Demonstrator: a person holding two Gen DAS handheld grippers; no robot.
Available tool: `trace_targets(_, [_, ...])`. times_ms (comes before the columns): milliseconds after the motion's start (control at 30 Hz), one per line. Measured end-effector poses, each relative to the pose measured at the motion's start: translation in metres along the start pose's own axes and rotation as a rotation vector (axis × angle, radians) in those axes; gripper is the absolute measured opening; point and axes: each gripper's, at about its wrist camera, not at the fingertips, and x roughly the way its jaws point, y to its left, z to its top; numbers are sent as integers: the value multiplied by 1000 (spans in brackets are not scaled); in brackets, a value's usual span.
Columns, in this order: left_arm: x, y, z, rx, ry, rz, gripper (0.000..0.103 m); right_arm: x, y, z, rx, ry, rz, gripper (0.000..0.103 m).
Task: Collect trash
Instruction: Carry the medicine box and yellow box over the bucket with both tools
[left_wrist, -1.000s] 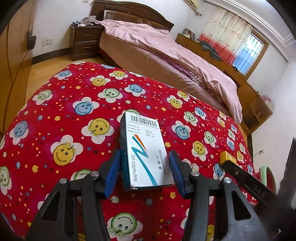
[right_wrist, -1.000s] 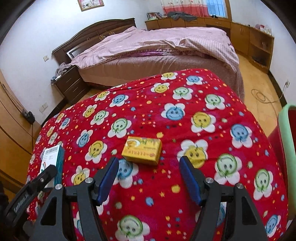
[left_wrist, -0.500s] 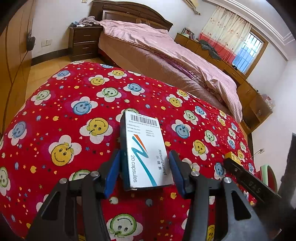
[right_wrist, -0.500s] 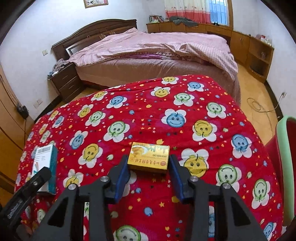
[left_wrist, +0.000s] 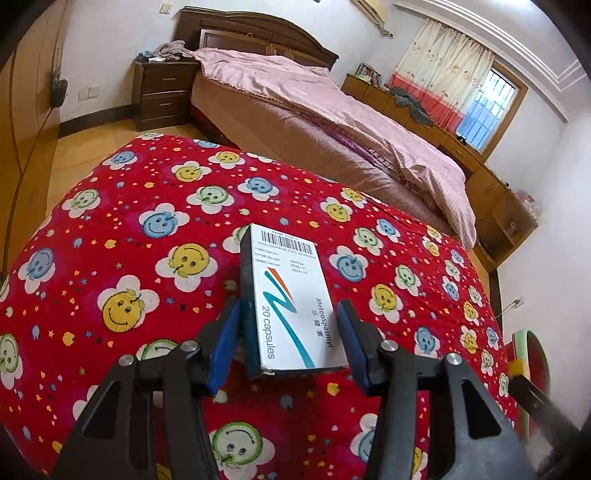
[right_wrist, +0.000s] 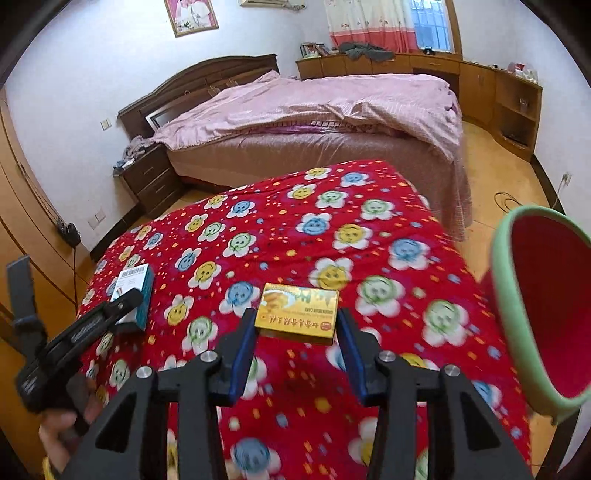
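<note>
Left wrist view: the left gripper (left_wrist: 288, 334) has its blue pads closed on a flat white medicine box (left_wrist: 290, 302) with a teal side, a barcode at the far end and "20 capsules" printed along it; the box stands out forward over the red cloth (left_wrist: 122, 229), a soft fabric printed with smiling flowers and small stars. The near end of the box sits down between the jaws, and whether it rests on the cloth cannot be told. At the right edge only a sliver of the red bin (left_wrist: 532, 350) with its pale green rim shows, partly behind a blurred dark bar and a small yellow scrap that is too cut off to name. Behind lie a bed (left_wrist: 332, 122) with a rumpled pink cover and a dark wooden nightstand (left_wrist: 162, 92).

Right wrist view: the right gripper (right_wrist: 297, 334) has just been closing and now clamps a yellow cardboard box (right_wrist: 297, 308), glossy, with red lettering, raised clear of the cloth, whose pattern is smeared by motion. At the right the bin's mouth faces the camera, its lower part cut off; what lies inside is not visible. At the left the other gripper appears from the side with the white box, a hand (right_wrist: 59, 435) under it half hidden
</note>
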Motion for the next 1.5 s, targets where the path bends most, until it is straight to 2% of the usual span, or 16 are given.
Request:
trace_targets(333, [-16,-29,-4,63,-13,-74,53,-68,-50,-33,99,-67,-46,47])
trace_targets(733, [-59,-87,-23,170,8,-198,53,-114,-123,-67,226,-100,-123,47])
trace_targets(1067, [-79,-166,-53,304,55,-303,53,-143,-187,-92,353,-143,-139,47])
trace_targets(1500, [-51,-286,-98,491,142,-405,53,-150,-253,-76,389,-186,-164,47])
